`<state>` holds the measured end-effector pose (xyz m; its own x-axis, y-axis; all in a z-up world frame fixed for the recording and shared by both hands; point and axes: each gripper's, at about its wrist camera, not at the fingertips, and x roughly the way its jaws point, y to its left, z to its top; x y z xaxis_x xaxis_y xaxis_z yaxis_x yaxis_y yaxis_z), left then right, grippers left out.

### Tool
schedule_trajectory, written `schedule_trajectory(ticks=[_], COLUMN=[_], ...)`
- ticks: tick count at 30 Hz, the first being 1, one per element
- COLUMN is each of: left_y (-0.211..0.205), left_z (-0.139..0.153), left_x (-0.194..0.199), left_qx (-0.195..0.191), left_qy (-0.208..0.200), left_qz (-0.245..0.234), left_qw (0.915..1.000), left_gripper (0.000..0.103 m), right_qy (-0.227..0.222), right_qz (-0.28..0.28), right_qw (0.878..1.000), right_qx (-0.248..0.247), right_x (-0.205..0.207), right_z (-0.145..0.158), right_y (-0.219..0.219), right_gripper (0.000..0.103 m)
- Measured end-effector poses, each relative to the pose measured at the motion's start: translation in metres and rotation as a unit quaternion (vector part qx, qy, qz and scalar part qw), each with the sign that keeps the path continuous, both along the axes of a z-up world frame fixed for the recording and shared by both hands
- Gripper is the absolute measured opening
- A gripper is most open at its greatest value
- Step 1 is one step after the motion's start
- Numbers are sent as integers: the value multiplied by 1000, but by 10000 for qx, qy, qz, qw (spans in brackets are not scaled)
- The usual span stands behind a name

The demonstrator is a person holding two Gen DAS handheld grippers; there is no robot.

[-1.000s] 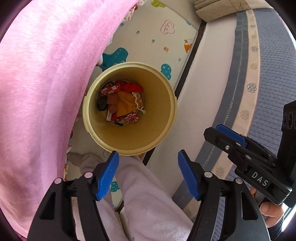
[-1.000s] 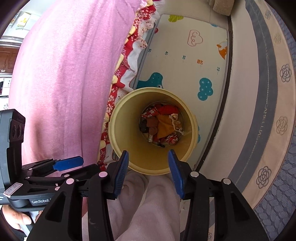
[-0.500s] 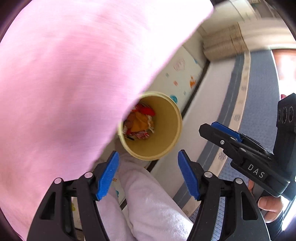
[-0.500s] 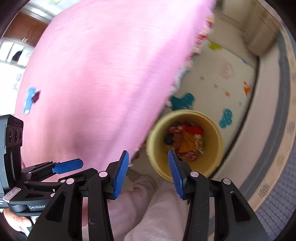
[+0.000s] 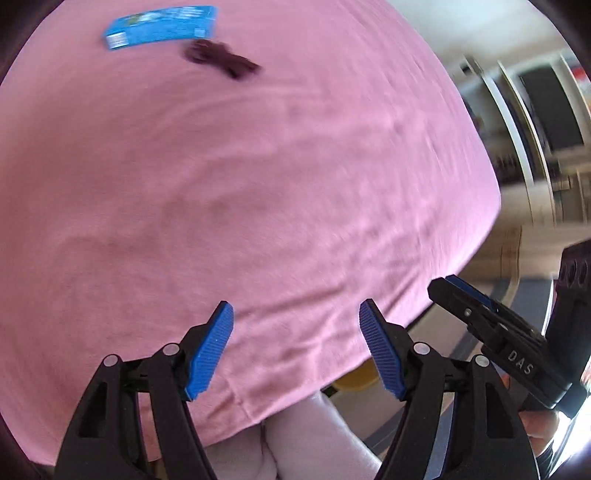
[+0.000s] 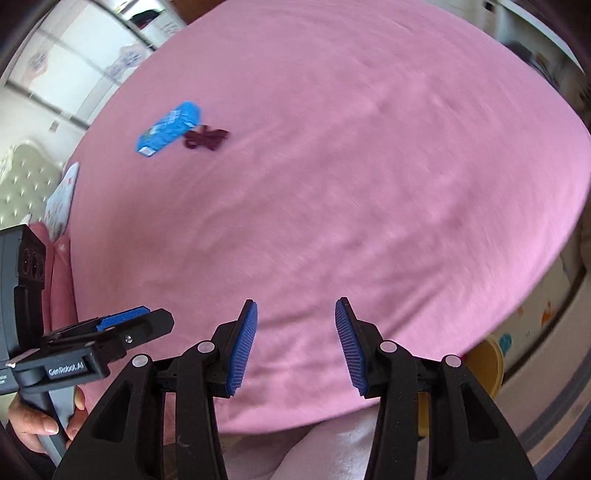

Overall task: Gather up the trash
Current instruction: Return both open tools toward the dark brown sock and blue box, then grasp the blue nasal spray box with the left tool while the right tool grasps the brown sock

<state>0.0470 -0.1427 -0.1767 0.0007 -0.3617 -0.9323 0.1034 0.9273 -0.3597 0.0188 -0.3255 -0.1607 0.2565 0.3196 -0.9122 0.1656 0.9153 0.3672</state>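
Note:
A blue wrapper (image 5: pixel 160 26) (image 6: pixel 168 127) and a dark maroon scrap (image 5: pixel 219 61) (image 6: pixel 205 138) lie side by side far up on the pink bedspread (image 5: pixel 258 184) (image 6: pixel 332 184). The yellow bin (image 6: pixel 487 363) (image 5: pixel 356 376) stands on the floor, mostly hidden under the bed's edge. My left gripper (image 5: pixel 295 349) is open and empty above the bed's near edge. My right gripper (image 6: pixel 295 345) is open and empty too. Each gripper shows in the other's view, the right one (image 5: pixel 480 314) and the left one (image 6: pixel 122 323).
My pale trouser leg (image 5: pixel 314 439) (image 6: pixel 332 446) is below both grippers. A patterned play mat (image 6: pixel 535 332) and a rug lie on the floor to the right. A patterned cushion (image 6: pixel 61 201) lies at the bed's left side. Cupboards (image 5: pixel 535 110) stand beyond the bed.
Both grippers have swung up from looking down into the bin to looking across the bed. The bin has slid to the bottom edge, and the wrapper and scrap have come into view.

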Motion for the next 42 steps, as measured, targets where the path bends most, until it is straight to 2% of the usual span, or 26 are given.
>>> schedule_trajectory(ticks=[4, 8, 13, 19, 24, 28, 34, 36, 38, 42], left_y=[42, 70, 91, 95, 97, 97, 101, 102, 101, 91], left_z=[7, 10, 3, -30, -57, -71, -74, -70, -66, -53], left_x=[29, 59, 101, 155, 194, 221, 252, 262, 270, 293], left_qx=[-150, -173, -74, 134, 275, 410, 607, 739, 878, 1250], left_qy=[-92, -184, -225, -118, 0, 40, -75, -185, -291, -627], left_qz=[687, 1084, 1376, 1429, 1279, 1017, 627, 400, 208, -502], left_qw=[9975, 9938, 9902, 9896, 9914, 9940, 9962, 9963, 9955, 9889], left_gripper=[70, 70, 71, 71, 71, 71, 71, 71, 71, 71], right_qy=[-162, -193, -75, 36, 220, 321, 498, 472, 402, 482], right_qz=[449, 855, 1413, 1803, 1972, 2153, 2337, 2301, 2316, 1781], right_qw=[9989, 9961, 9899, 9832, 9794, 9744, 9658, 9649, 9646, 9815], right_qx=[-38, -46, -90, -266, -386, -558, -1009, -1173, -1194, -519], right_x=[52, 100, 163, 231, 270, 292, 312, 314, 314, 316], right_z=[11, 8, -13, -48, -79, -101, -127, -130, -127, -115], right_y=[30, 58, 91, 115, 129, 146, 164, 168, 170, 156], right_gripper=[44, 44, 44, 44, 45, 50, 51, 46, 26, 22])
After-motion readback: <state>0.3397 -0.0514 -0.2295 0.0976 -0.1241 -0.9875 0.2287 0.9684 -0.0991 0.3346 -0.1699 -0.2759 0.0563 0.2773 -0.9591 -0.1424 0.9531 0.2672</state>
